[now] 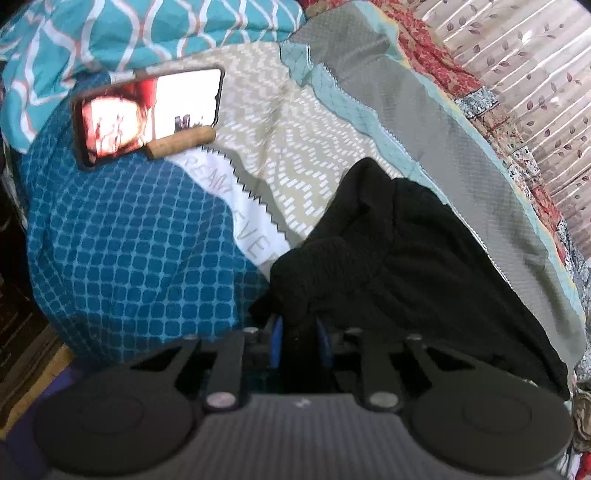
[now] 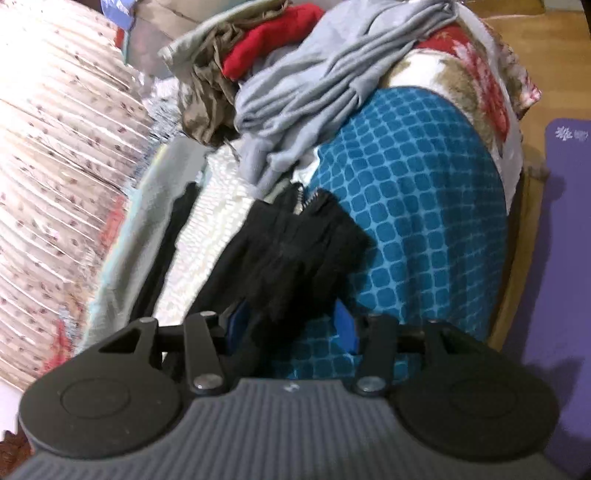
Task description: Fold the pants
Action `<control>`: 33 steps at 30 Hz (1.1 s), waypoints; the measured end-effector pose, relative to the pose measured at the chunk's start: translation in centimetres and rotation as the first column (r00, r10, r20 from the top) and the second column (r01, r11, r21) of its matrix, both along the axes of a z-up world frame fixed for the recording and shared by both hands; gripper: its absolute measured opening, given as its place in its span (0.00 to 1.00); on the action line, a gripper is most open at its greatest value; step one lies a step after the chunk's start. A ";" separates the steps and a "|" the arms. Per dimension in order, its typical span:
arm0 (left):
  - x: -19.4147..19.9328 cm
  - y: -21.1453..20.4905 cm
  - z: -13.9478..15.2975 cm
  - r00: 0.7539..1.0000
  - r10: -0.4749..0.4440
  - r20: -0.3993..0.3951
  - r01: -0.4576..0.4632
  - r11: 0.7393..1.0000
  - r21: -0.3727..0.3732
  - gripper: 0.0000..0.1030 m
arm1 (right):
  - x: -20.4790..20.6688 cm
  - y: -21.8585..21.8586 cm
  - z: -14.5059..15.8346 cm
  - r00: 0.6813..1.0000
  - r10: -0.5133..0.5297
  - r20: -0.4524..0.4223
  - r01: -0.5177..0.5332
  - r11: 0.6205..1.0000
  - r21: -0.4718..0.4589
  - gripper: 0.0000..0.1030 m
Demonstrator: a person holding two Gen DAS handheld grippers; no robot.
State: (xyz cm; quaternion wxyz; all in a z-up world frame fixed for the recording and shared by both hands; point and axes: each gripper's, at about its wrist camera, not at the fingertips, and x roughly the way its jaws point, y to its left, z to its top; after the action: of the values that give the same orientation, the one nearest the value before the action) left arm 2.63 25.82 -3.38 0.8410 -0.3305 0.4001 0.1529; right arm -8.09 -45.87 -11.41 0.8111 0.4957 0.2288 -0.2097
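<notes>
The black pants (image 1: pixel 399 258) lie bunched on the patchwork bedspread (image 1: pixel 280 122). In the left wrist view my left gripper (image 1: pixel 298 332) is shut on a fold of the black cloth, which rises from between its blue pads (image 1: pixel 277 332). In the right wrist view the pants' zip end (image 2: pixel 291 251) hangs from the jaws of my right gripper (image 2: pixel 291 325). Its blue pads (image 2: pixel 345 325) stand a little apart, with the cloth pressed against the left one, over the blue checked part of the bedspread (image 2: pixel 413 206).
A lit phone (image 1: pixel 147 110) leans on a cork stand (image 1: pixel 181 146) at the bed's far end against a teal pillow (image 1: pixel 110 33). A heap of grey, red and brown clothes (image 2: pixel 295 77) lies beyond the pants. A purple mat (image 2: pixel 565 258) covers the floor.
</notes>
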 end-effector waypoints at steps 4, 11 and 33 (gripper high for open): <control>-0.5 0.6 1.4 0.999 0.030 0.022 -0.029 0.999 -0.040 0.16 | 0.3 0.3 2.5 1.000 0.007 0.009 -0.006 0.998 -0.059 0.09; 0.6 2.5 2.6 0.995 0.076 0.071 -0.061 0.979 -0.193 0.16 | 3.4 0.5 9.7 0.991 0.028 0.133 0.009 0.963 -0.270 0.09; -2.0 3.0 1.3 0.996 -0.089 -0.025 0.088 0.995 -0.038 0.35 | -3.5 -1.4 2.6 0.913 -0.267 -0.309 0.189 0.947 -0.259 0.76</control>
State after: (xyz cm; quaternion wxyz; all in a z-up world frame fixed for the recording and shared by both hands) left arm 0.67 28.78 -2.04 0.8352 -0.3259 0.4285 0.1125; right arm -11.55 -47.24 -8.76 0.7795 0.3812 0.2805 -0.4103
